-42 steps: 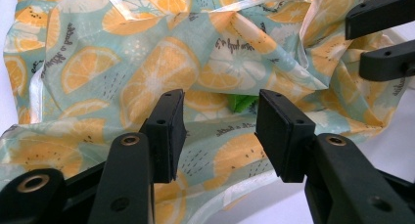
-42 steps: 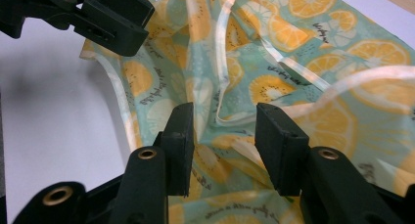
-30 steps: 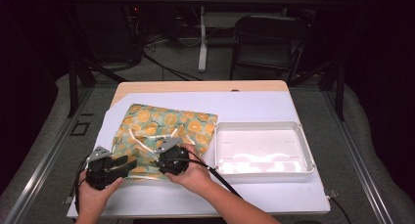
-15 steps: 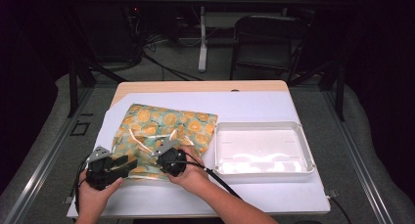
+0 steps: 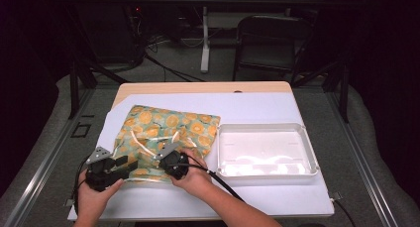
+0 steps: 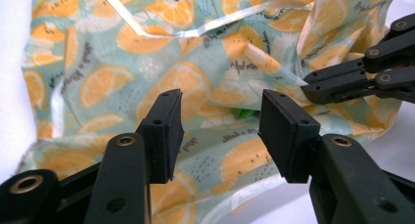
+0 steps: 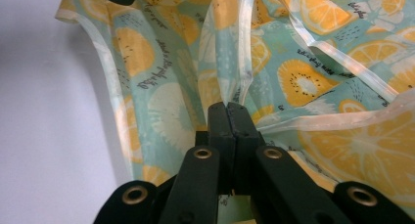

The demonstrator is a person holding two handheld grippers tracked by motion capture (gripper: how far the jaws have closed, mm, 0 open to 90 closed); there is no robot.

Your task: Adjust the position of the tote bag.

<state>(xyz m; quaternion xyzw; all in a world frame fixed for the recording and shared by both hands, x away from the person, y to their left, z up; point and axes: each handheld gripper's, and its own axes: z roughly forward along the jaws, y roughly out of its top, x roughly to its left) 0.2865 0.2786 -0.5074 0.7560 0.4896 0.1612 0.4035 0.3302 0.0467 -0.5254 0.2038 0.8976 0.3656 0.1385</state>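
Jaws of right gripper have just closed on bag.

Black two-jaw grippers with brass-ringed pivots, grey three-cornered plates, trailing black cables

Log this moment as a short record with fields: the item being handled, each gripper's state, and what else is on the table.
item: citrus-print bag, lying on the white table cover
right gripper: jaws have just closed, pinching the bag's near edge
left gripper: jaws apart and just opened wider, facing the bag, pads not on it
inside bag: something green glimpsed at the opening
other: white tray, beside the bag
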